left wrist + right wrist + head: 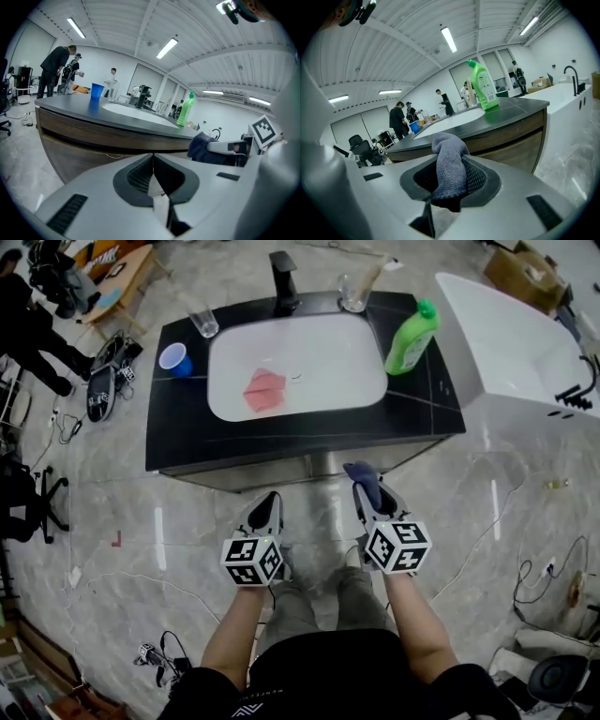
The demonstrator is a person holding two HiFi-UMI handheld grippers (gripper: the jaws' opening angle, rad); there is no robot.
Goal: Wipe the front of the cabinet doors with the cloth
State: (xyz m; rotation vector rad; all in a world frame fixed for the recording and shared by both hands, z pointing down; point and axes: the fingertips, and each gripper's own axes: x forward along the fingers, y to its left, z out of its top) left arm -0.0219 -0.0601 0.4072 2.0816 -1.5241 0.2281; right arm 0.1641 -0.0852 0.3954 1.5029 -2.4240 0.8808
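My right gripper [364, 486] is shut on a dark blue-grey cloth [363, 479], which sticks up between its jaws [449, 173]. It hovers just in front of the vanity cabinet's wood-toned doors [513, 143], short of touching them. My left gripper [266, 513] is shut with nothing in it [152, 176] and points at the cabinet front [89, 145] from a little farther back. The cloth [206, 146] in the right gripper also shows at the right of the left gripper view.
The black countertop [178, 418] holds a white sink [225, 381] with a pink rag [264, 390], a blue cup [175, 359], two glasses [203, 322], a black tap [283, 282] and a green bottle [411, 338]. A white bathtub [516, 343] stands right. Cables lie on the floor.
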